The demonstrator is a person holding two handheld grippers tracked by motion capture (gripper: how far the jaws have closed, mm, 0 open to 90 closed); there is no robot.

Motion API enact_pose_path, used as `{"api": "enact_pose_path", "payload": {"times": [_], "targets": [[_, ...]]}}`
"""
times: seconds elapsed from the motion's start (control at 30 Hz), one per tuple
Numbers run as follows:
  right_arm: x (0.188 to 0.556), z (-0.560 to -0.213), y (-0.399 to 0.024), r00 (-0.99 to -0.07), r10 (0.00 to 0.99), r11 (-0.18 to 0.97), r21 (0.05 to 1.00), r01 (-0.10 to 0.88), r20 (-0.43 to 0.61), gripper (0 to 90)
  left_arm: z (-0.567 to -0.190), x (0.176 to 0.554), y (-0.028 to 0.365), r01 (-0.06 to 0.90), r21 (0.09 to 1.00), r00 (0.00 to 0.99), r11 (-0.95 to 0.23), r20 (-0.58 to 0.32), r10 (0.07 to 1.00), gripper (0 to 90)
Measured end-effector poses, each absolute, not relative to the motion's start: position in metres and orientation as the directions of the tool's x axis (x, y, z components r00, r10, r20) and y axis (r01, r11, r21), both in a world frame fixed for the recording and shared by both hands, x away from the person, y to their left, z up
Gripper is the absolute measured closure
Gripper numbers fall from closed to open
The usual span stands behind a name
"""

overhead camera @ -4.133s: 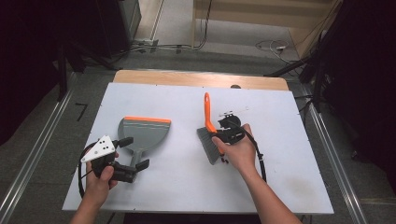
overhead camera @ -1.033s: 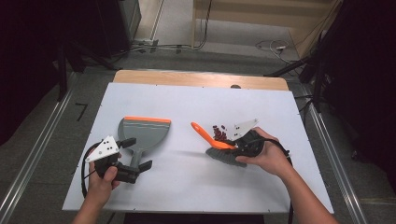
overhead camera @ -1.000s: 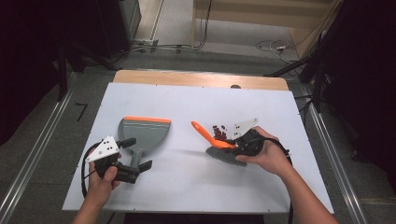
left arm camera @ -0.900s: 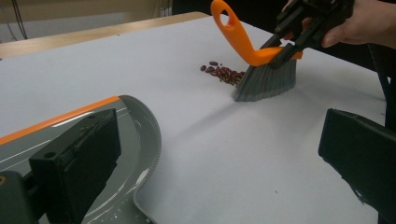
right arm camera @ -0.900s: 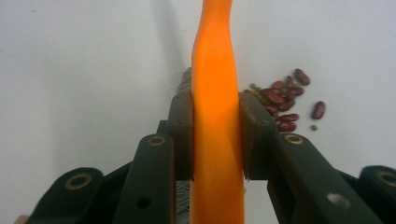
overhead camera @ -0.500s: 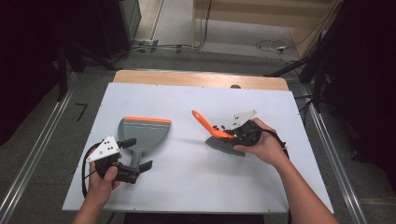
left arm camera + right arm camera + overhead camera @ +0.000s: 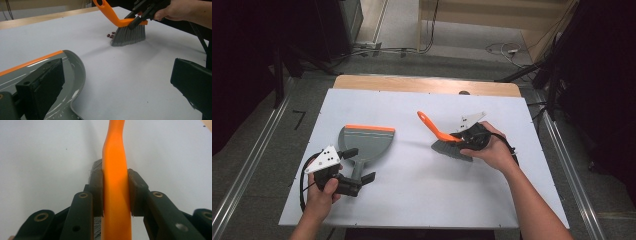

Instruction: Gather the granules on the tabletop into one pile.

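Overhead, white table [image 7: 412,200] on grey floor [image 7: 257,150], dark surroundings.

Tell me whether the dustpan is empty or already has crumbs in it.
Empty, as far as it shows: the dustpan tray looks bare, and the dark crumbs lie on the table beside the brush bristles.

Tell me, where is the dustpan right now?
In the high view the dustpan lies on the table's left half, its handle between the left gripper's open jaws, well left of the brush.
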State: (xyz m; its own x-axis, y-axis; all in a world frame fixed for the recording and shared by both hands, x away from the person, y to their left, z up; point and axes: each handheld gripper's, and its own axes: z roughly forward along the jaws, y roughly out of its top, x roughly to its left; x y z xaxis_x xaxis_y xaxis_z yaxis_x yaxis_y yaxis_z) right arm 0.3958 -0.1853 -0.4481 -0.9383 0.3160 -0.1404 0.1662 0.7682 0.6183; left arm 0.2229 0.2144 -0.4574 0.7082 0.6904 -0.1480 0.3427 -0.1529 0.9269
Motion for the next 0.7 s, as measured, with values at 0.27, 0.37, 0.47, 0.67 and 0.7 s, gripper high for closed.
{"api": "enact_pose_path", "payload": {"times": [0.27, 0.37, 0.47, 0.67, 0.7], "targets": [[0.4034, -0.4481, -0.1826, -0.932, 0.335, 0.759, 0.625, 0.182, -0.135, 68.1, -0.4574, 0.2228, 0.2146, 0.342, 0.927, 0.709, -0.154, -0.148, 0.69, 0.0], [0.4057, -0.4486, -0.1824, -0.93, 0.345, 0.753, 0.629, 0.193, -0.127, 68.1, -0.4574, 0.223, 0.2145, 0.342, 0.927, 0.709, -0.153, -0.148, 0.689, 0.0], [0.4061, -0.448, -0.1821, -0.929, 0.352, 0.749, 0.631, 0.205, -0.116, 68.1, -0.4574, 0.2229, 0.2145, 0.341, 0.928, 0.709, -0.154, -0.147, 0.689, 0.0], [0.3987, -0.4418, -0.1848, -0.934, 0.349, 0.754, 0.613, 0.237, -0.068, 68.5, -0.4569, 0.2226, 0.2157, 0.337, 0.93, 0.709, -0.147, -0.148, 0.689, 0.0], [0.3962, -0.4398, -0.1855, -0.936, 0.345, 0.754, 0.613, 0.235, -0.066, 68.6, -0.4569, 0.2225, 0.2158, 0.338, 0.93, 0.709, -0.146, -0.149, 0.69, 0.0]]}}
